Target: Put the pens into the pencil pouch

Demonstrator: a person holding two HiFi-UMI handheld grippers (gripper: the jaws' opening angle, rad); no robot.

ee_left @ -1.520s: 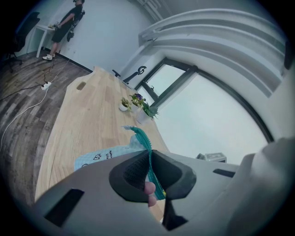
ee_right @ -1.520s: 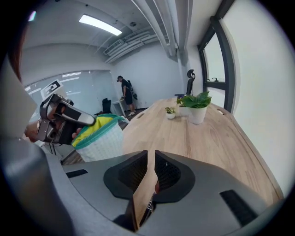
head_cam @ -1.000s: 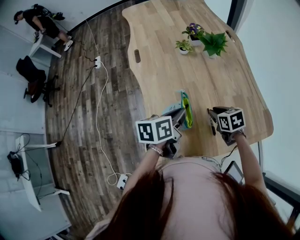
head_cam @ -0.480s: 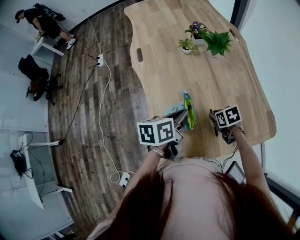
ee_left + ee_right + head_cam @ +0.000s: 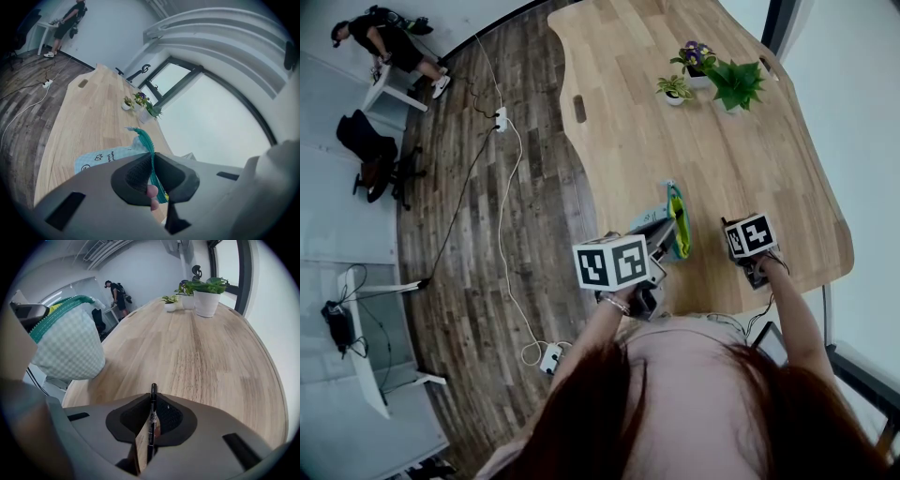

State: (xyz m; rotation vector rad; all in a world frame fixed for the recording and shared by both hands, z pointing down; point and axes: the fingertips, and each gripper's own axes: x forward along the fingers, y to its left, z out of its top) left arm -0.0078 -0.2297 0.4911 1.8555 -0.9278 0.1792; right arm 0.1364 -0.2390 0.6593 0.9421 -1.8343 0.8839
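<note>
A pale checked pencil pouch (image 5: 673,220) with a green zipper edge (image 5: 149,149) is held up off the wooden table (image 5: 712,159). My left gripper (image 5: 661,234) (image 5: 152,180) is shut on that zipper edge, so the pouch's mouth hangs by it. The pouch (image 5: 70,345) also shows at the left of the right gripper view. My right gripper (image 5: 737,251) (image 5: 152,427) points steeply down at the table near its front edge. Its jaws have just been closing, and a black pen (image 5: 152,416) now stands pinched between the pads. In the head view the pen is hidden under the gripper.
Three small potted plants (image 5: 712,80) (image 5: 206,296) stand at the far end of the table. The table's right edge (image 5: 839,234) lies close to my right hand. A person (image 5: 380,42) and cables (image 5: 502,187) are on the wooden floor at the left.
My right gripper has come down onto the black pen that lay on the table to its left, and now covers it. The left gripper and pouch have stayed put.
</note>
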